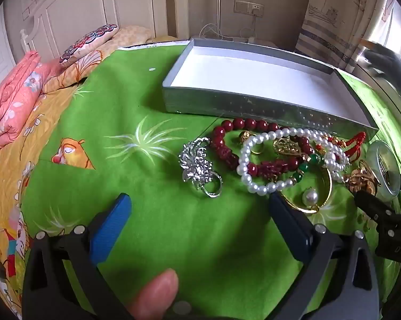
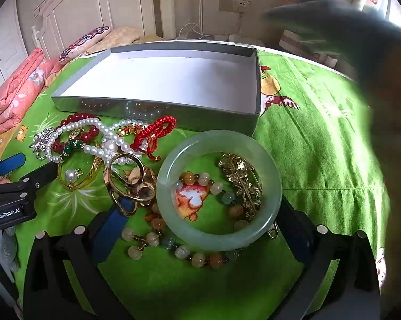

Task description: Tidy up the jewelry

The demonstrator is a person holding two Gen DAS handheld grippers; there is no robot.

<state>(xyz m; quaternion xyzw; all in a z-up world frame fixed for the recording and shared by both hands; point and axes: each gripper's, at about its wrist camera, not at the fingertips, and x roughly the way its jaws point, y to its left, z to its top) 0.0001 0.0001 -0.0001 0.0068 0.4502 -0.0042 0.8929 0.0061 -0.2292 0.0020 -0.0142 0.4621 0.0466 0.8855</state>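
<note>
a big dark blur (image 2: 347,34) hides the room's top right corner. the green bangle (image 2: 219,186) covers part of the bead string (image 2: 157,237). the pink blanket (image 1: 11,101) is cut off at the edge.

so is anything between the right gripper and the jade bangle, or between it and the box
Nothing visible blocks either. The open right gripper already flanks the jade bangle, and only bare green cloth separates it from the empty box just beyond.
</note>
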